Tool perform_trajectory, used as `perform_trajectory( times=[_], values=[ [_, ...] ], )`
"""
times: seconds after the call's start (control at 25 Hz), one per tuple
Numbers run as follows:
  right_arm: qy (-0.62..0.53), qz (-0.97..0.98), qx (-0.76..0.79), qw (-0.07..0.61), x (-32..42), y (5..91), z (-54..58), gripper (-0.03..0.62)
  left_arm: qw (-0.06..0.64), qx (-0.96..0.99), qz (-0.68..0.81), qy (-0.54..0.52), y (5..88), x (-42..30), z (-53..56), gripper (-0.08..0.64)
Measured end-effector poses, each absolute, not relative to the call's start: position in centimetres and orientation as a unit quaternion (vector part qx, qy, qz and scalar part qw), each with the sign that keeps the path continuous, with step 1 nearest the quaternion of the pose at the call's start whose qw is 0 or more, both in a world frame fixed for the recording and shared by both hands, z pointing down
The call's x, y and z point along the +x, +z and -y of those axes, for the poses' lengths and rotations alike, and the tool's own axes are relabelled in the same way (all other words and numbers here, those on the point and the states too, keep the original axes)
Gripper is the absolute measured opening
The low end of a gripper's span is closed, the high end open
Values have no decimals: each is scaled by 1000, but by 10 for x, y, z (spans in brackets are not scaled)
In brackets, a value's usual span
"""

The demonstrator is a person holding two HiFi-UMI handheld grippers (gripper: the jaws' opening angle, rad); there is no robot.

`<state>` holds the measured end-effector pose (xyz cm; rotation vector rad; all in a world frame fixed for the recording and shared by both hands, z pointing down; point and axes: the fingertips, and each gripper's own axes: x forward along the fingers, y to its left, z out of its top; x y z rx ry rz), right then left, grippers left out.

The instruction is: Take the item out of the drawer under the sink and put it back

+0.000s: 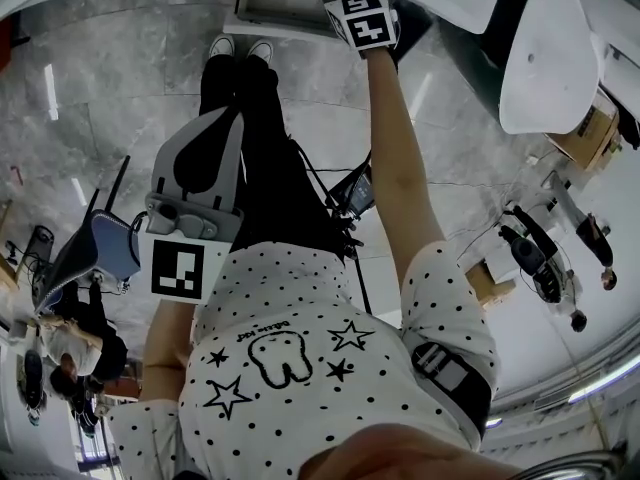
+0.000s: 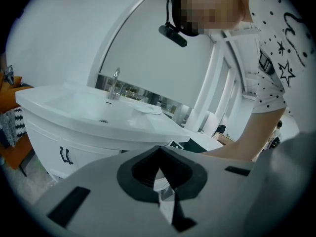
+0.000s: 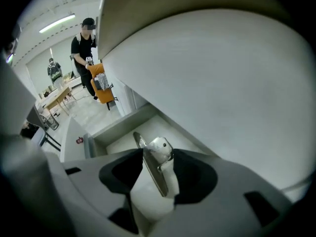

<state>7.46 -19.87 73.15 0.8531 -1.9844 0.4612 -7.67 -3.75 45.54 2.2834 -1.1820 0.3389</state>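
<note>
Sink (image 2: pixel 94 113): on top of the cabinet (image 2: pixel 42 135); the tap (image 2: pixel 115 83) stands at its back edge.
Drawer (image 3: pixel 116 127): pulled out under the sink, whose bowl hangs over it.
Item (image 3: pixel 160 146): lying in the drawer, between the spread jaws of the right gripper (image 3: pixel 155 158).
Left gripper (image 1: pixel 225 123): left of the person's legs (image 1: pixel 250 118), above the floor (image 1: pixel 100 118), well apart from the drawer.
Standing person (image 3: pixel 84 48): far behind the drawer, beside a chair (image 3: pixel 101 88).

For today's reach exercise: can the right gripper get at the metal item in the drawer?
Likely yes: the drawer is open, and the right gripper has its jaws apart around the metal item.
</note>
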Motion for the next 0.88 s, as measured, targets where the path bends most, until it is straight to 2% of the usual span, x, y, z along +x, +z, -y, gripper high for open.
perform_trajectory(
  times=[0.24,0.68,0.72,0.76,0.88],
  values=[
    [120,797,295,513,81,757,194,202,277,841,449,124,458,-77,37,-5],
    [140,841,273,446,57,763,215,199,287,832,455,132,472,-83,38,-5],
    [144,846,264,439,52,762,213,164,288,832,456,133,472,-83,38,-5],
    [147,851,253,435,46,761,209,100,289,831,456,133,472,-83,37,-5],
    [147,861,211,438,33,761,189,89,288,831,457,131,470,-84,35,-5]
  ],
)
